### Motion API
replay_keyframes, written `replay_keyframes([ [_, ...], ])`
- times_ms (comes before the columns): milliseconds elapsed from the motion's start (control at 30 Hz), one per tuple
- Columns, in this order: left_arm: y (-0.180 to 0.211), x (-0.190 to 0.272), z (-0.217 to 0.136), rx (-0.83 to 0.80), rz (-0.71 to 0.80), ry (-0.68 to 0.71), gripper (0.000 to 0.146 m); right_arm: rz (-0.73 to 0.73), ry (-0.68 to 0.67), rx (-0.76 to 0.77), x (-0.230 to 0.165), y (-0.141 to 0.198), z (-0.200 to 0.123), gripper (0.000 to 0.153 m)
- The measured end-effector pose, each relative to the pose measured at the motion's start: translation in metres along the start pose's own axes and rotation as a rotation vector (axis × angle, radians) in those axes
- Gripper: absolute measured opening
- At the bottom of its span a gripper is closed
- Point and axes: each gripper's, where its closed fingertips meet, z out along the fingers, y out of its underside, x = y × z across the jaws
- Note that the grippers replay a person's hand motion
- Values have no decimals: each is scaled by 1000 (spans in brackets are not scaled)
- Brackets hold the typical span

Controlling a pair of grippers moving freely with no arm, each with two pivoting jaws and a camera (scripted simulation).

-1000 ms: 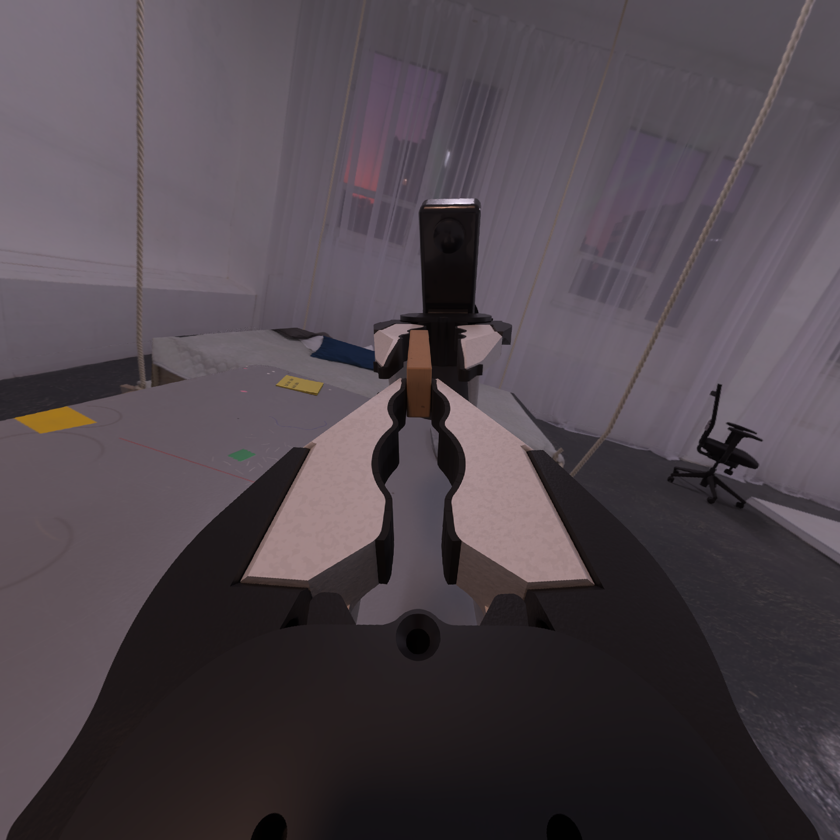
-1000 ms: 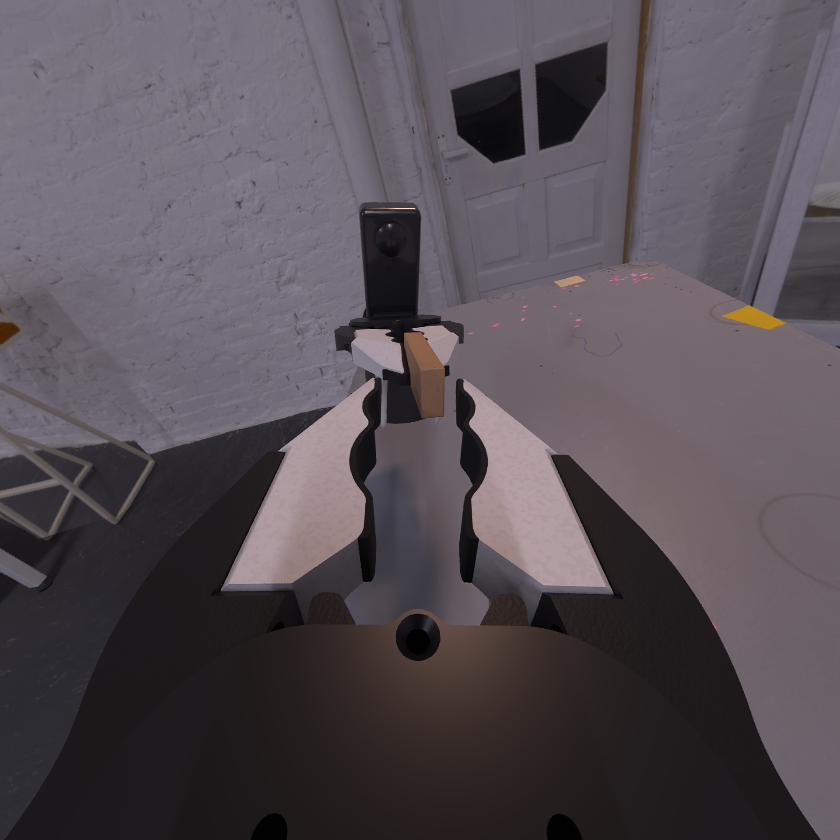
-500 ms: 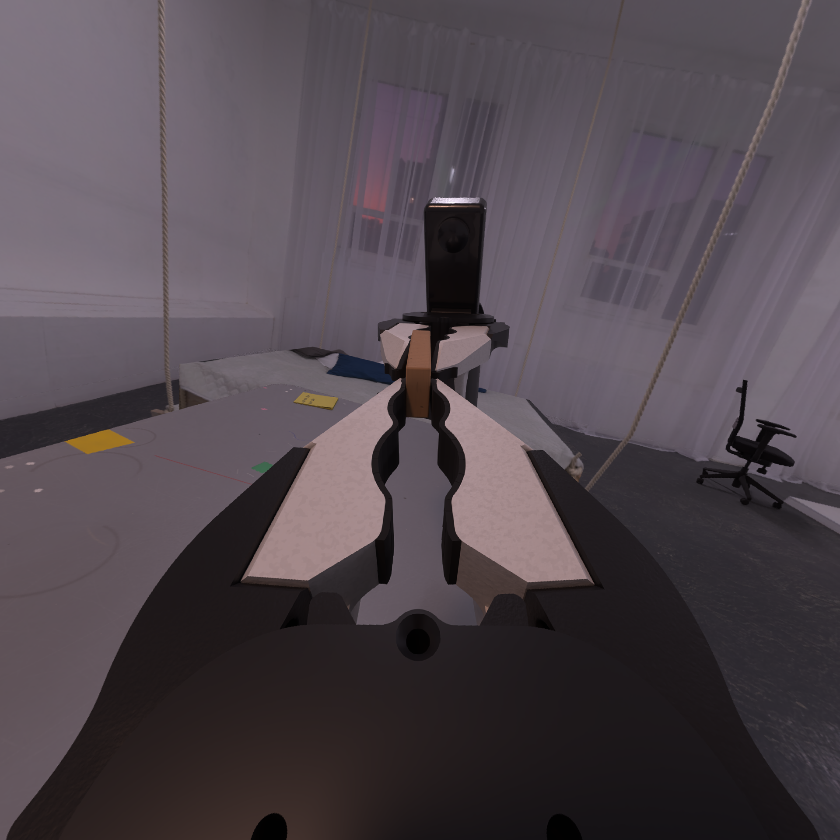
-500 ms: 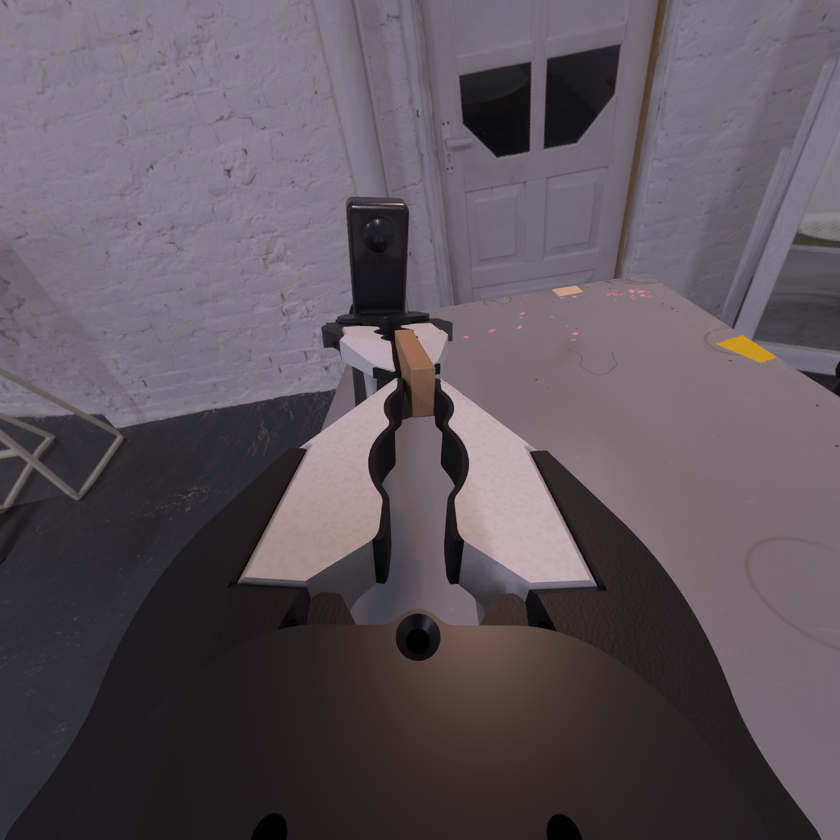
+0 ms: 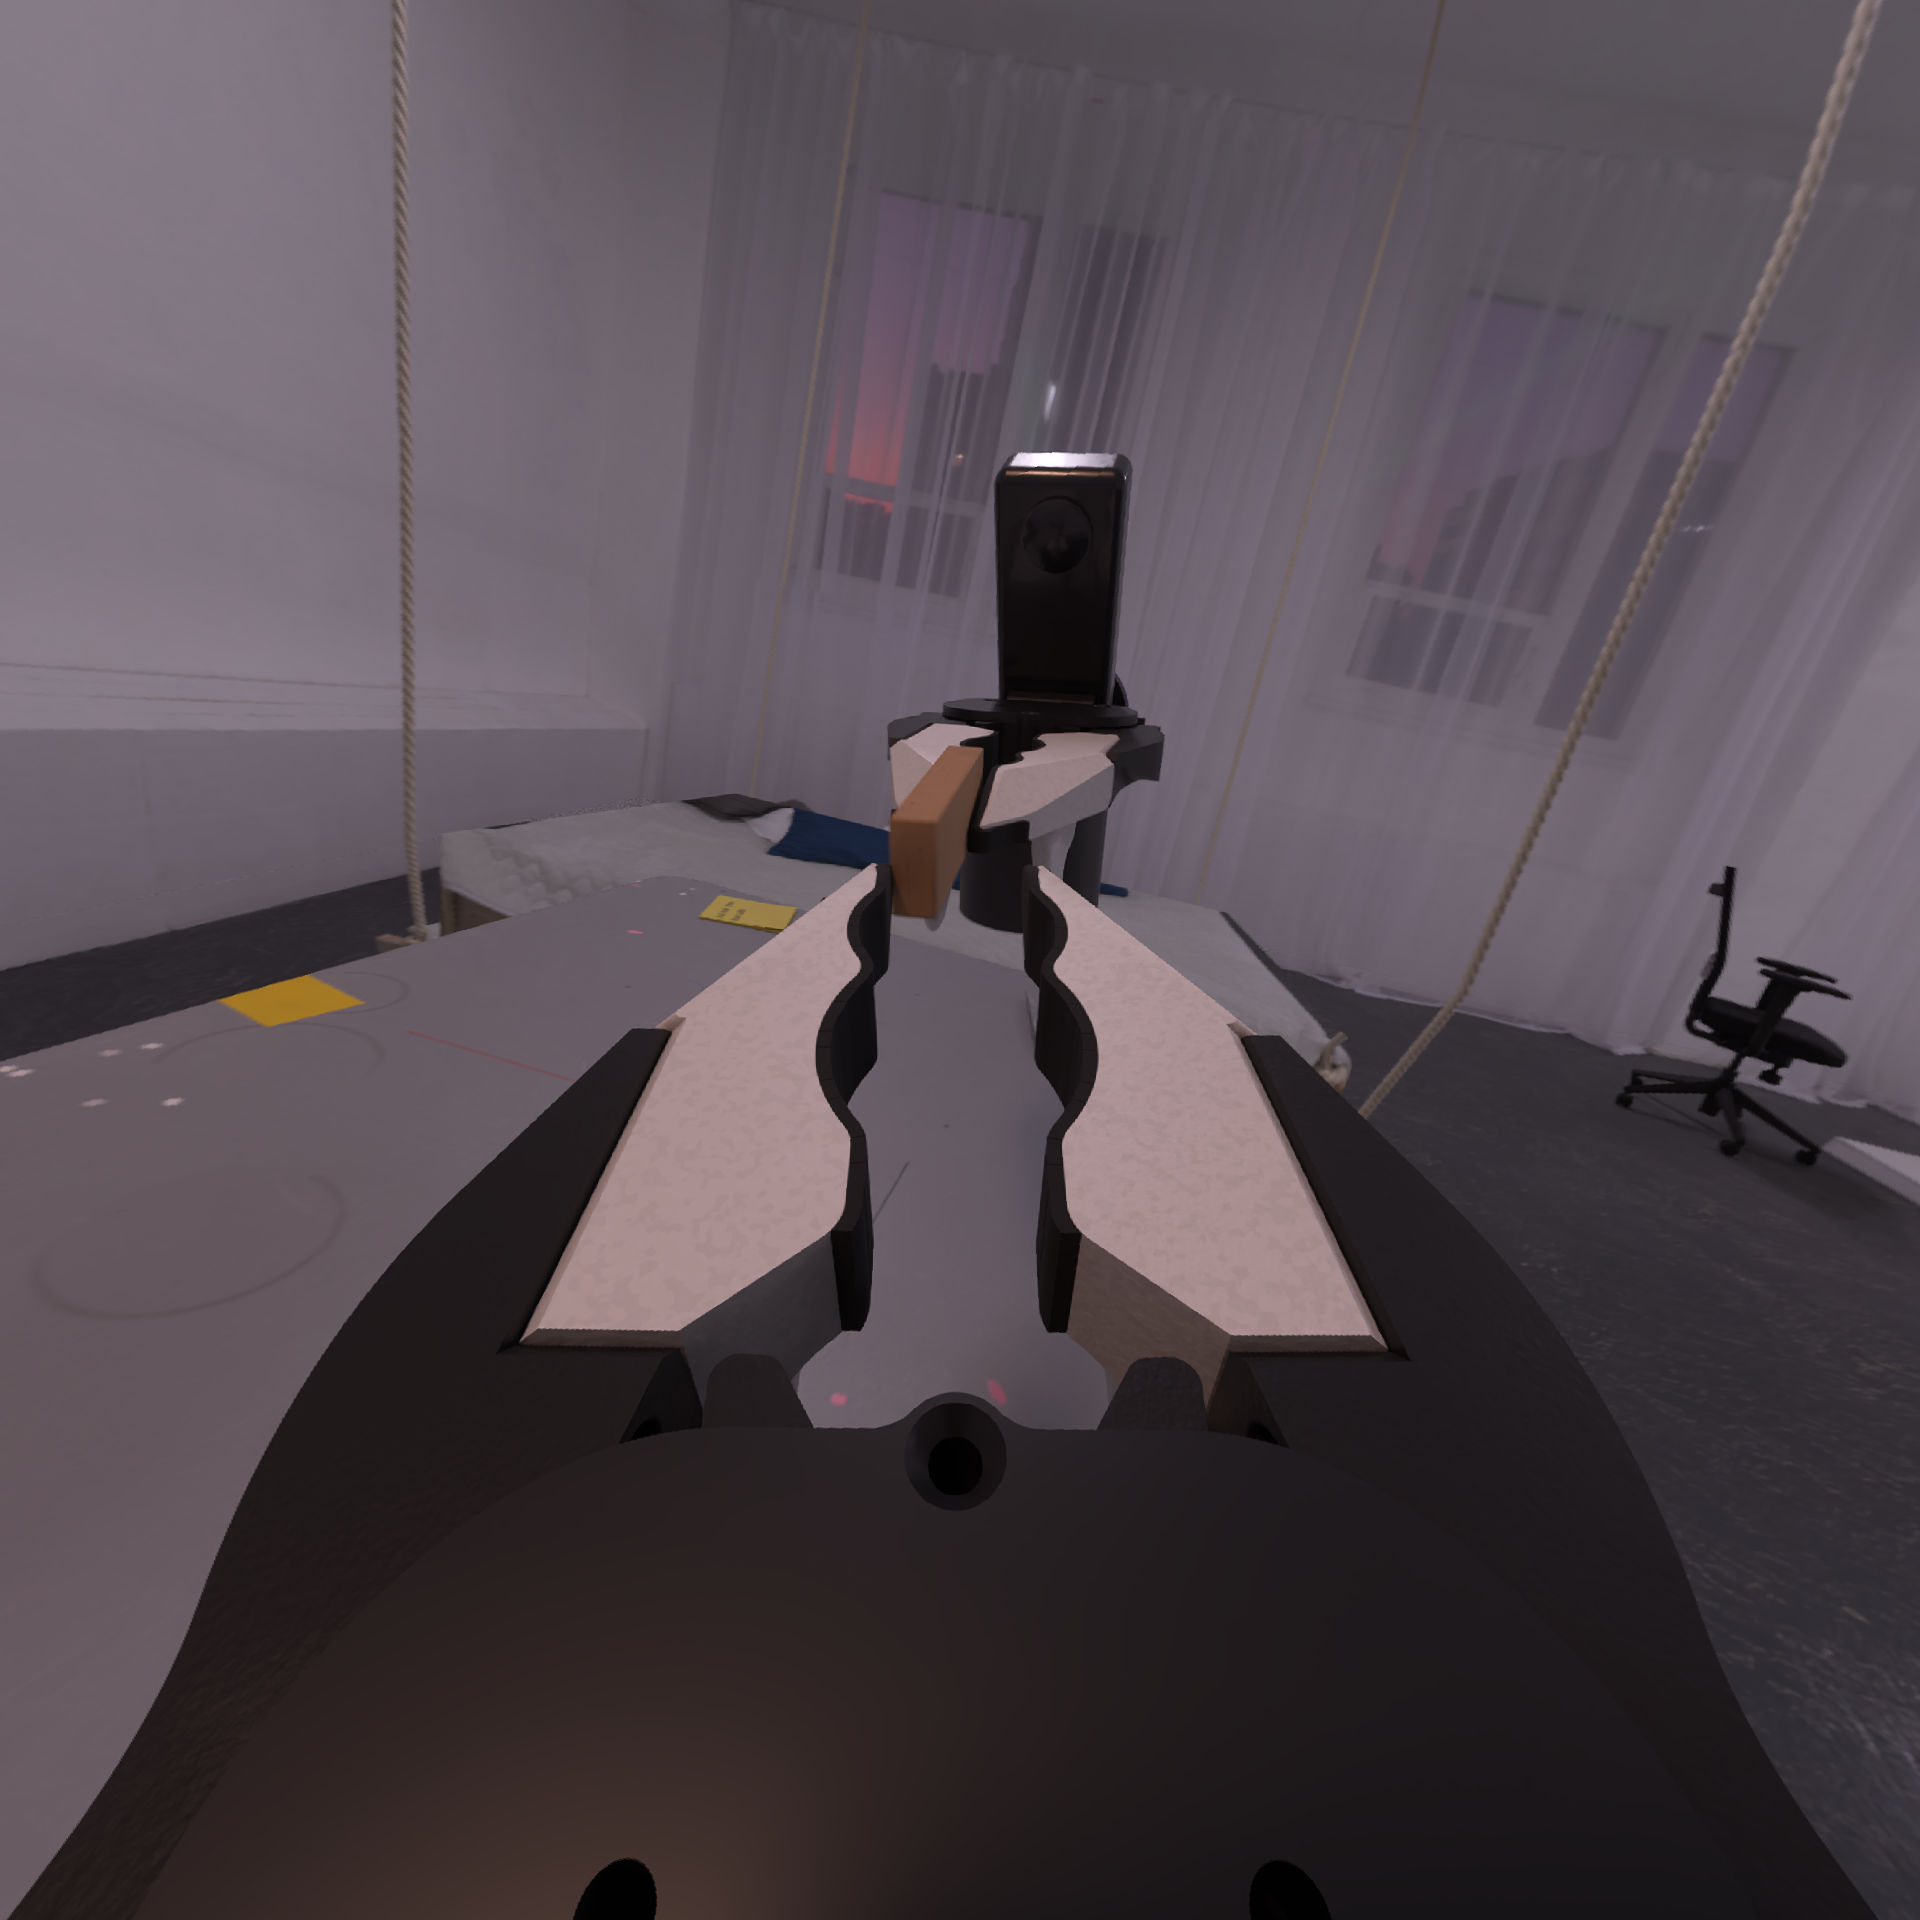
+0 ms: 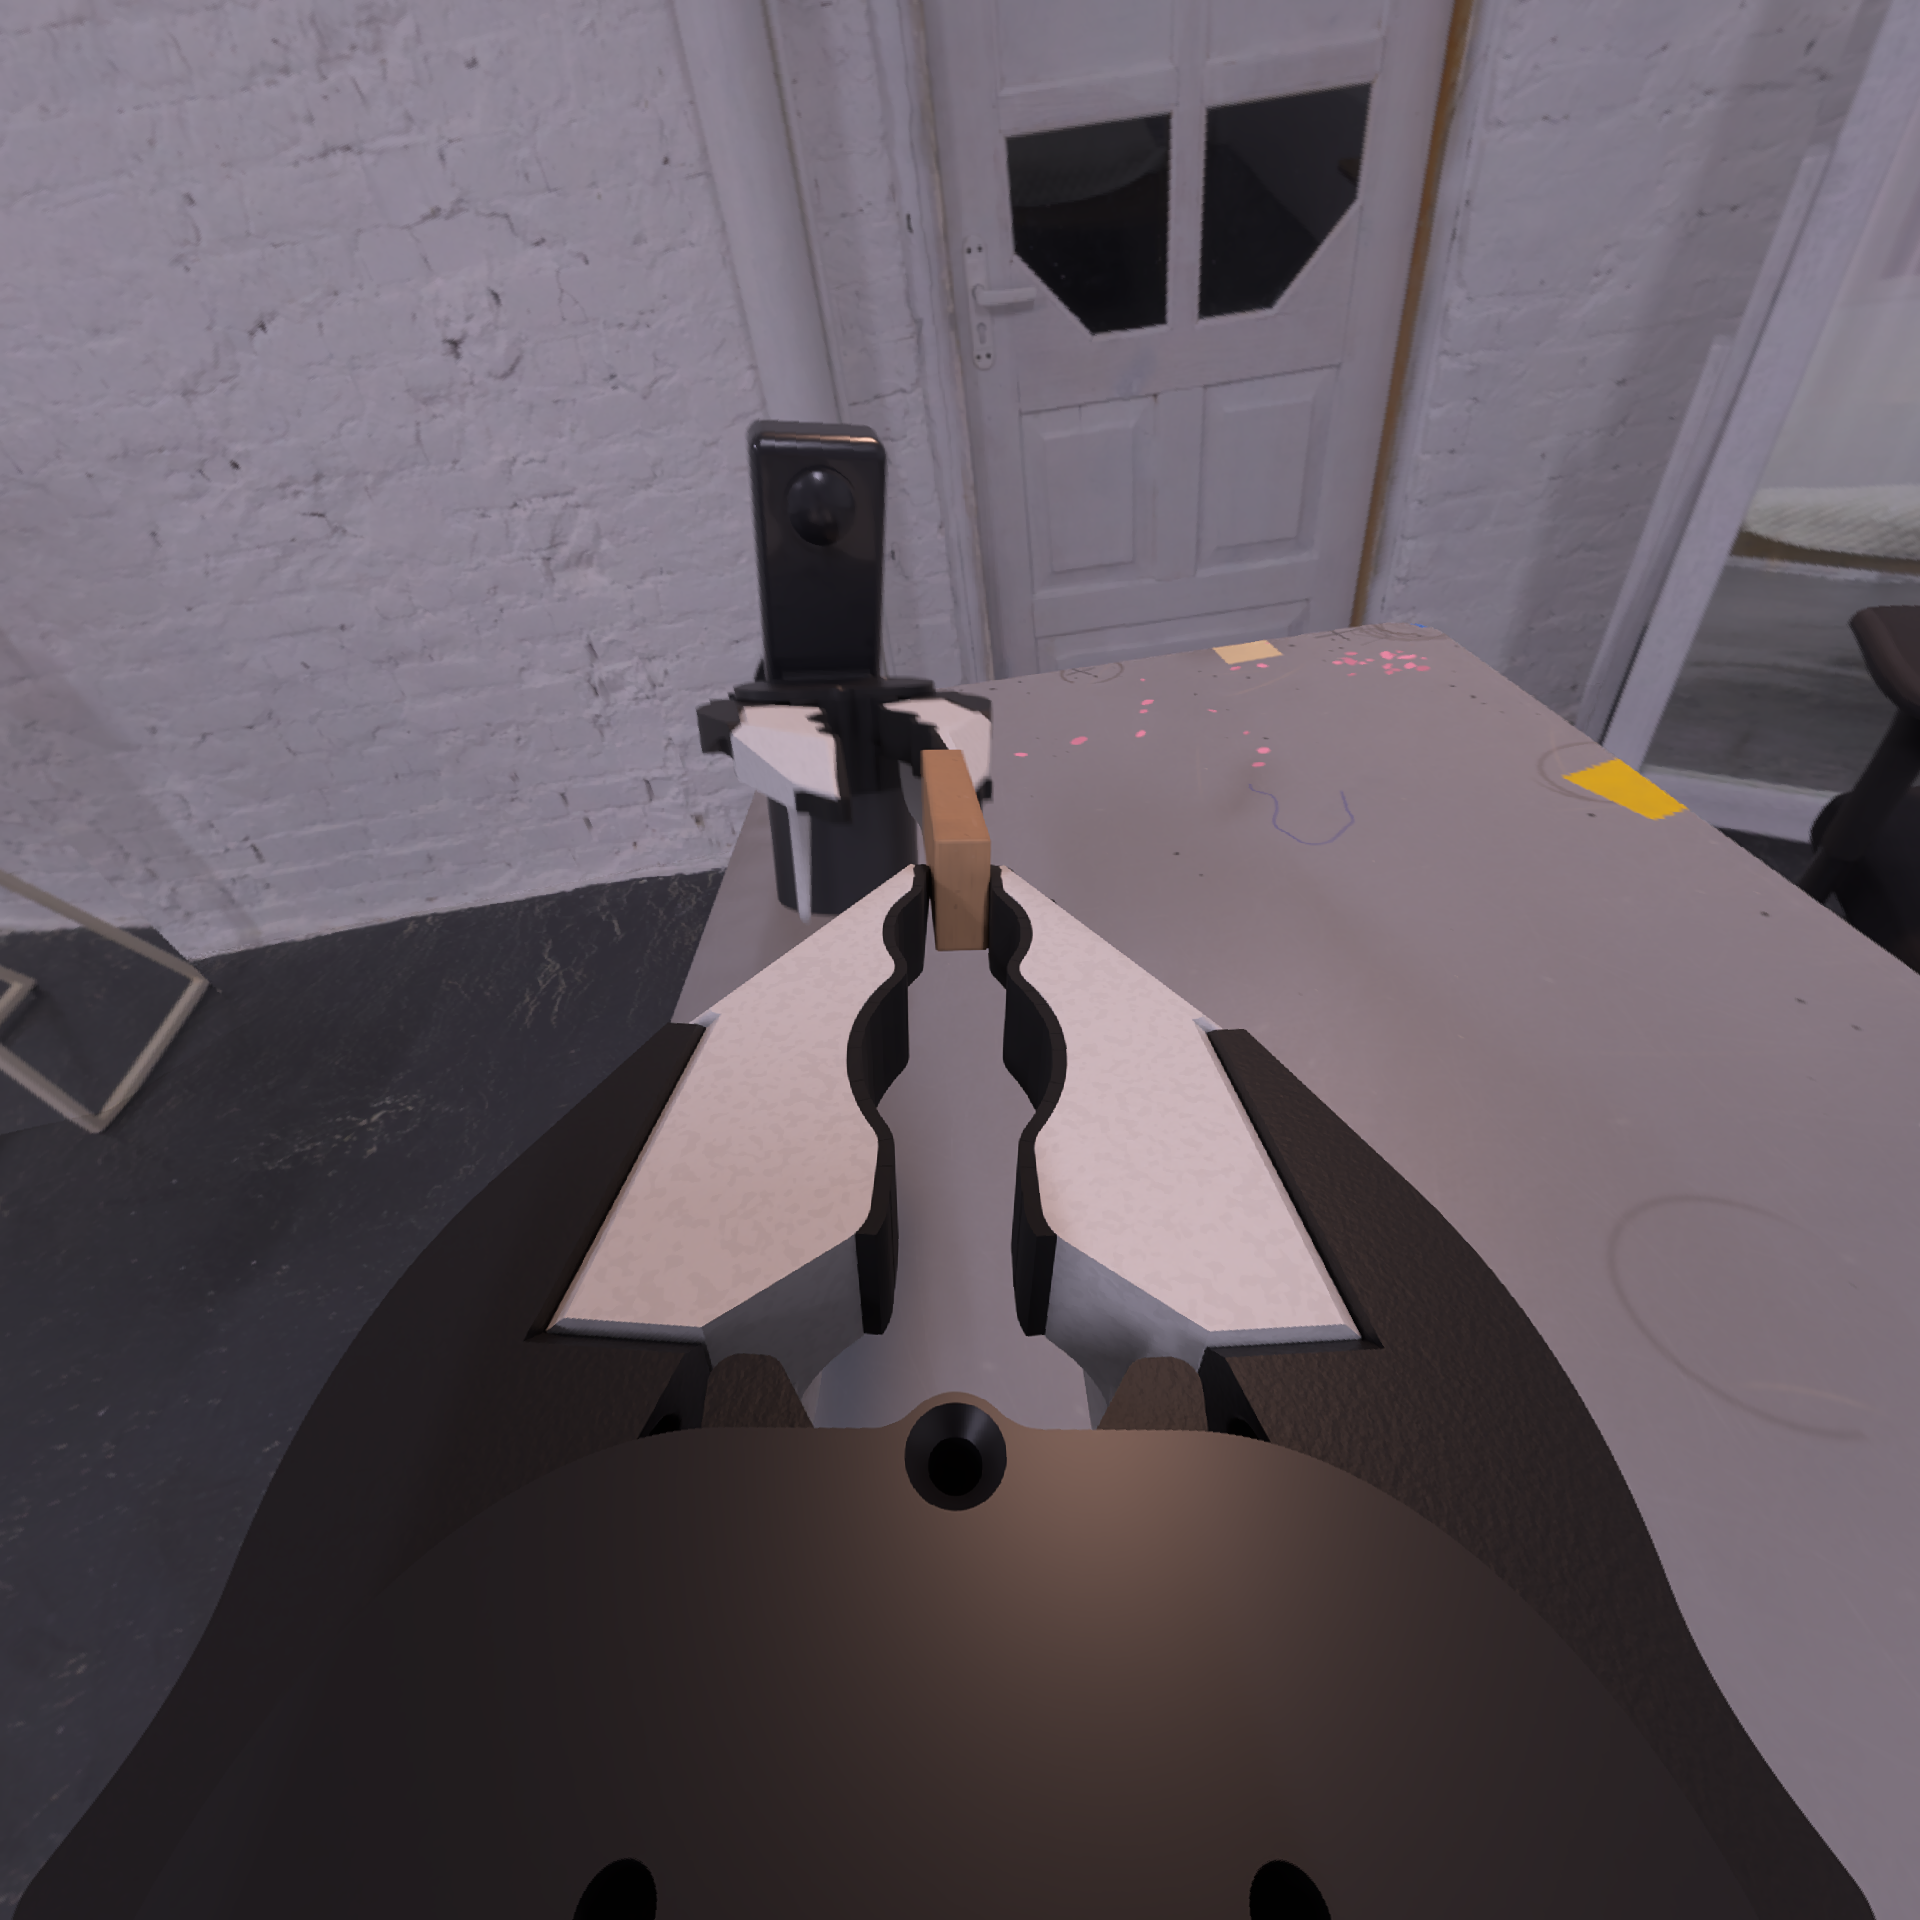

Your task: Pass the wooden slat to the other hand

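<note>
Fingers [image 5: 1132,1091] of our left gripper [image 5: 956,894] stand spread in the left wrist view, with a clear gap between the tips and nothing between them. The wooden slat [image 5: 932,847] hangs just past the left tip, tilted; whether it touches that tip we cannot tell. Its far end sits in the right gripper [image 5: 1023,769], which faces us from just beyond. Below us lies the grey worktop [image 5: 208,1143] with yellow patches [image 5: 293,1001]. Ropes [image 5: 403,468] hang down at the left and right, sheer curtains [image 5: 1299,364] cover the windows, and a black office chair [image 5: 1745,1039] stands on the dark floor at the right.

From the right wrist view, our right gripper [image 6: 958,899] is clamped on the slat [image 6: 956,847]: its two fingers [image 6: 1122,1122] press the near end from both sides, and the wood stands nearly upright, leaning away from us. The left gripper [image 6: 857,748] hovers farther off to the left, its tips parted and clear of the slat. The worktop [image 6: 1403,987] stretches to the right, speckled with pink, before a white brick wall [image 6: 364,416] and a white door [image 6: 1174,312].
</note>
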Motion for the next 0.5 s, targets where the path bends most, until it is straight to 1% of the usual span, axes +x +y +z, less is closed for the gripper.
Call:
replay_keyframes([
  [100,-9,-2,-18,-30,47,-38,29,9,21,-42,8,4,-12,9],
  [200,-14,-9,-39,-90,117,-107,33,32,28,-92,13,16,-11,9],
  [333,-16,-21,-70,-189,205,-222,36,88,-5,-140,16,35,6,9],
  [500,-8,-41,-110,-307,257,-370,37,134,-59,-159,19,45,33,9],
])
